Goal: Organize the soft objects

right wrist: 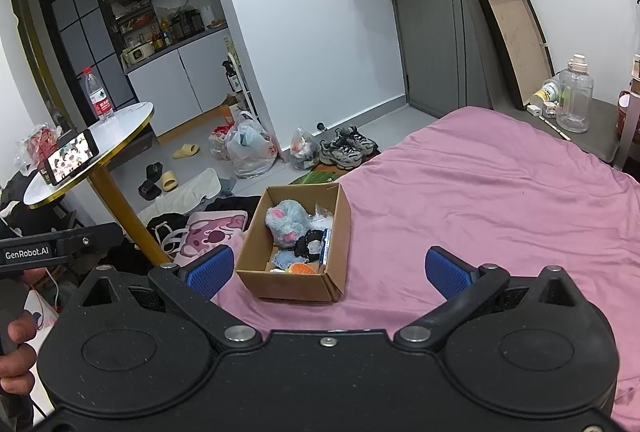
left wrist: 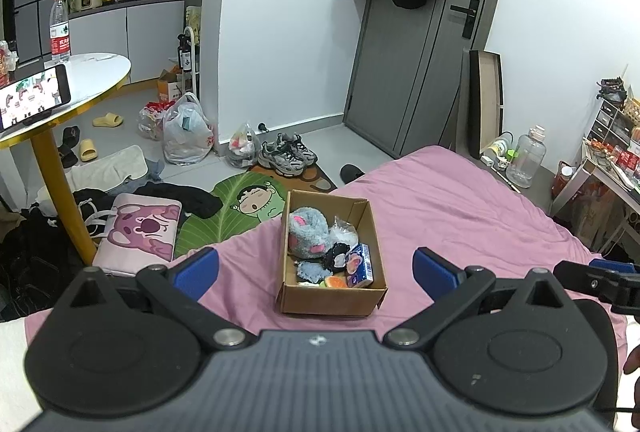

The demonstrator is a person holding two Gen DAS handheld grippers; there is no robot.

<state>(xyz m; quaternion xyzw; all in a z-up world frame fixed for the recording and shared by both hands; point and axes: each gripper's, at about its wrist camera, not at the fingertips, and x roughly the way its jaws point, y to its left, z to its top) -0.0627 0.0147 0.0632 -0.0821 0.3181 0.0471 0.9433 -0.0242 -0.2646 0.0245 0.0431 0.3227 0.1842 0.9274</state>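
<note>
An open cardboard box (left wrist: 362, 208) stands on the pink bed (left wrist: 460, 208) near its left edge. Inside lie a grey plush mouse (left wrist: 308, 234), a black plush piece (left wrist: 335, 257), a blue packet (left wrist: 360, 266), an orange toy (left wrist: 335, 282) and a clear plastic bag (left wrist: 345, 228). The box (right wrist: 340, 208) with the grey plush (right wrist: 286, 220) also shows in the right wrist view. My left gripper (left wrist: 316, 270) is open and empty, just short of the box. My right gripper (right wrist: 328, 270) is open and empty, near the box's front right corner.
Left of the bed the floor holds a pink laptop sleeve (left wrist: 140, 230), dark clothes, a green leaf mat (left wrist: 236, 210), sneakers (left wrist: 286, 154), plastic bags (left wrist: 186, 132) and slippers. A round white table (left wrist: 92, 72) on a yellow leg carries a phone and bottle. A grey door (left wrist: 416, 52) stands behind.
</note>
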